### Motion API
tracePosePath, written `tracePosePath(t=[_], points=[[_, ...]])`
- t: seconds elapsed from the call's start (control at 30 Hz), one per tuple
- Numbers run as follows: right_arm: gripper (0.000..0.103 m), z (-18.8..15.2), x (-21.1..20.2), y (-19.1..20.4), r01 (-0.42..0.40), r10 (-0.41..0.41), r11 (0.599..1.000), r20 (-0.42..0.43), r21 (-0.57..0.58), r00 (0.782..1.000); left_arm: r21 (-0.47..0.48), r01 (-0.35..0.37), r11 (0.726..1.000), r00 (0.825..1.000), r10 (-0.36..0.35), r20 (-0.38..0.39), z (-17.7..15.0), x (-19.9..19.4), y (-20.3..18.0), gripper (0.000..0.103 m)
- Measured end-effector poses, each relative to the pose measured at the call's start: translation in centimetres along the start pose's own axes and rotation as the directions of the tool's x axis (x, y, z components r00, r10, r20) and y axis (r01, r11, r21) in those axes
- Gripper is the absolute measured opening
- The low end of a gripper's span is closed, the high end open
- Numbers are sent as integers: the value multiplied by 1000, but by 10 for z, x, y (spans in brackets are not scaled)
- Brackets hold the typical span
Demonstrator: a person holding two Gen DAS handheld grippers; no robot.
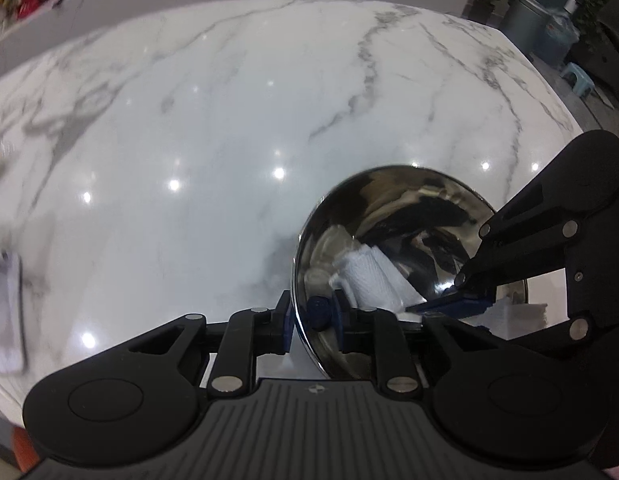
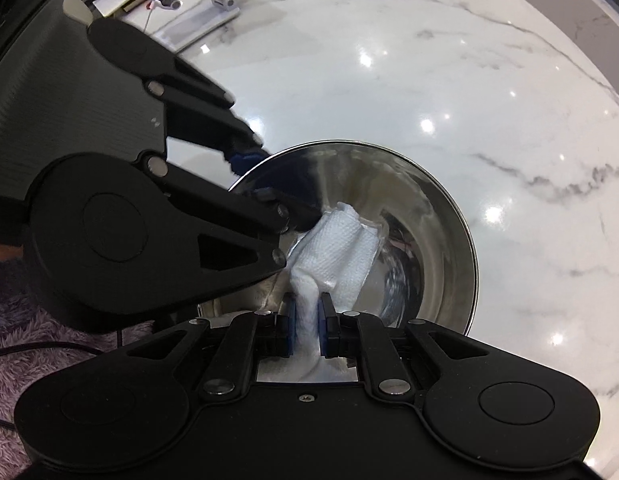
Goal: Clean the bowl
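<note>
Two black handheld grippers, matching in build.
Showing, on the left gripper [image 1: 313, 320], a ribbed charcoal body with a small round emblem at its front edge, round black pivot housings either side, slotted link arms pinned by silver screw heads, and blue pads on short black fingers. Repeating on the right gripper [image 2: 307, 330]: smooth black body, one small cross-head screw at centre, the same discs, silver pins and blue pads. Trailing a thin black cable low at that view's left edge.
</note>
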State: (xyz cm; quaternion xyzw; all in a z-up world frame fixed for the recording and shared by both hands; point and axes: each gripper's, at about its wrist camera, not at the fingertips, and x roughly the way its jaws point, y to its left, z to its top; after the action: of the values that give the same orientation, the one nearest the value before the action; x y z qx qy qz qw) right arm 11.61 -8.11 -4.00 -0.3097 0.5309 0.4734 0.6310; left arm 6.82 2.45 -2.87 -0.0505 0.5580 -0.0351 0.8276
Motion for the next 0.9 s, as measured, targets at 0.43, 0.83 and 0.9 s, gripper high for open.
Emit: tracePosePath(t=[0.43, 0.83, 0.9], points=[[9, 0, 9, -11, 17, -17, 1000, -1, -17, 1000, 27, 4, 1000, 1000, -4, 0, -7, -5, 0, 20], [8, 13, 19, -29, 201, -203, 973, -4, -110, 979, 58, -15, 998, 1000, 14, 18, 3, -2, 0, 17], [8, 14, 22, -31, 206, -207, 973, 1, -109, 978, 60, -21, 998, 1000, 20, 21, 8, -1, 0, 17]])
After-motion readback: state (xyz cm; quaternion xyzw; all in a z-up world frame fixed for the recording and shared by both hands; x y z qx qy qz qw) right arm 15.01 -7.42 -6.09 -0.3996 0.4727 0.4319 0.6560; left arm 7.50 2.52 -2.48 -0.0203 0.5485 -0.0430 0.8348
